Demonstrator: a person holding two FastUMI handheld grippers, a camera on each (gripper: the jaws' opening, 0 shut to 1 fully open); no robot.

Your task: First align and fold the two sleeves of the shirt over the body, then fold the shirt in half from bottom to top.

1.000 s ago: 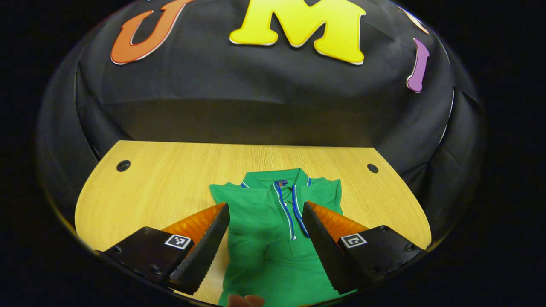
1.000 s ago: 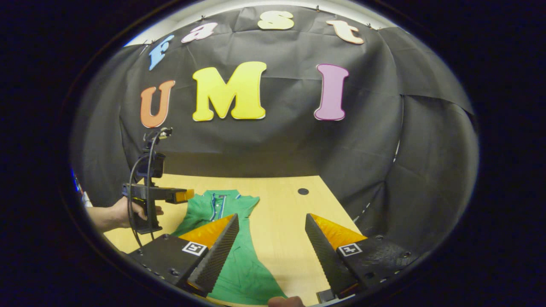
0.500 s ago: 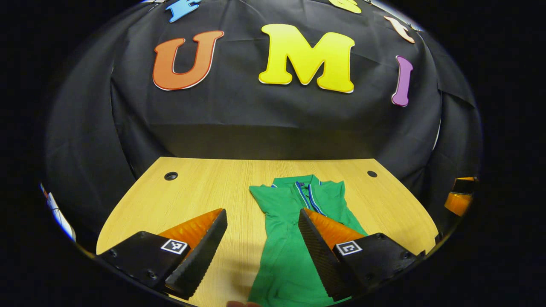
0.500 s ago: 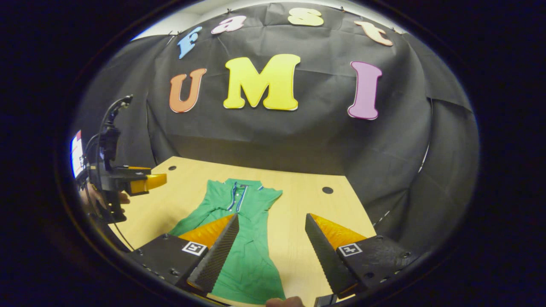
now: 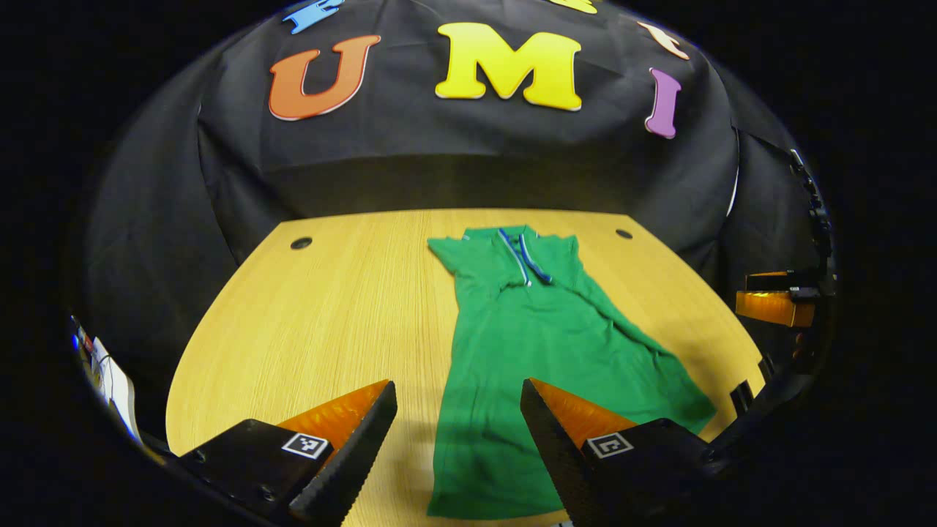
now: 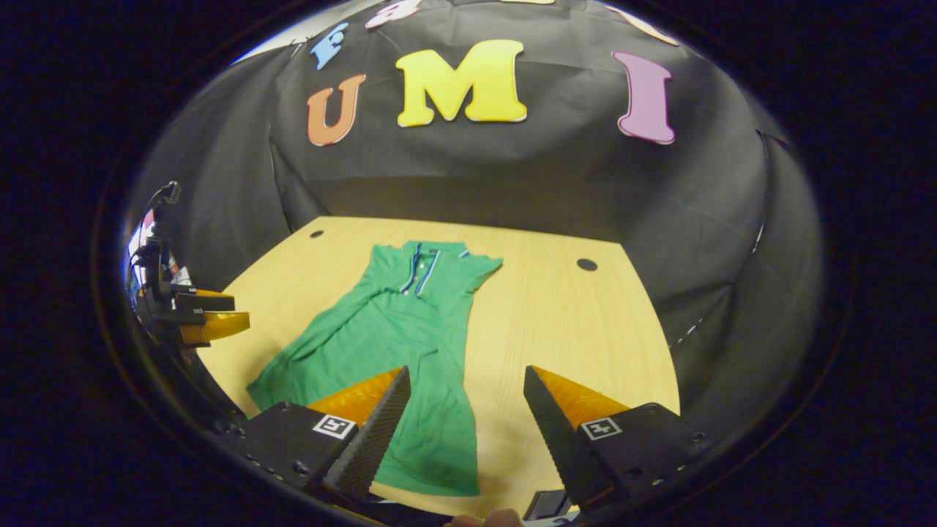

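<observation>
Left gripper view, from left to right: the left gripper (image 5: 457,446) hangs above the near edge of a light wooden table with a round-cornered top (image 5: 322,307), its two fingers spread wide with nothing between them but air. Each finger block carries a small square black-and-white marker, a coded pattern and no readable word. Ahead of the gap and running under the right finger lies the green short-sleeved polo shirt with a blue-and-white striped placket (image 5: 534,344), flat on the table, collar at the far end, hem at the near edge just before the fingertips. No brand or label on it can be made out. Its sleeves look folded in over the body, and the lower part flares out to the right. Two dark round holes sit in the table's far corners, one (image 5: 301,242) ahead to the left, the other beyond the collar to the right. At the far right edge the other gripper's fingers (image 5: 774,306) show, held off the table's side.

Right gripper view: far left, the left gripper shows again, clear of the shirt (image 6: 395,344). The right gripper (image 6: 465,432) is likewise wide open and empty, its left finger over the shirt's hem, its right finger over bare wood.
</observation>
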